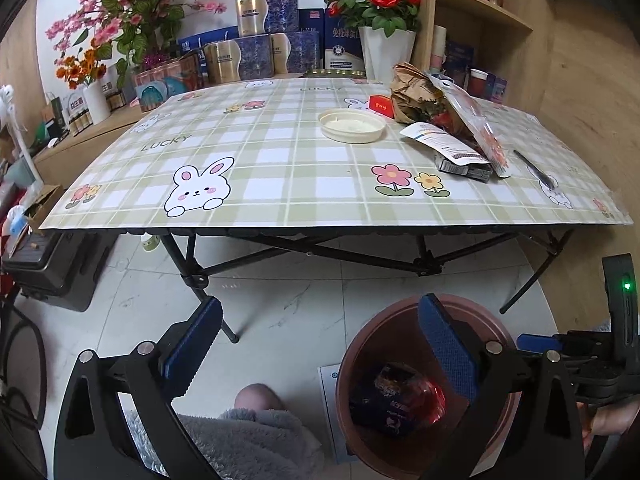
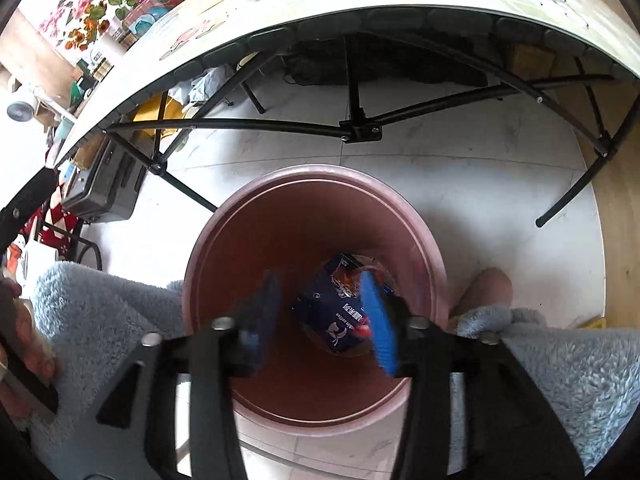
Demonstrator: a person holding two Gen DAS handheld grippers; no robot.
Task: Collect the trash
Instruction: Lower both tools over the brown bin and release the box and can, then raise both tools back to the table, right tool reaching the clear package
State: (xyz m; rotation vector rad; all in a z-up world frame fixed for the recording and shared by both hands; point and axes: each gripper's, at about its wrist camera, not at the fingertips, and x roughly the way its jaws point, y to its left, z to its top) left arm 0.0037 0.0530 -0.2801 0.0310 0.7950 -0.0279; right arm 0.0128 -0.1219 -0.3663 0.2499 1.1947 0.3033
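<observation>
The right hand-held gripper (image 2: 320, 320) is held open and empty over a brown bin (image 2: 208, 280) on the floor, where a dark blue packet (image 2: 336, 316) lies at the bottom. The left hand-held gripper (image 1: 320, 344) is also spread open beside the bin. More wrappers (image 1: 448, 140) and a lid (image 1: 352, 126) are seen on the table (image 1: 280, 176).
</observation>
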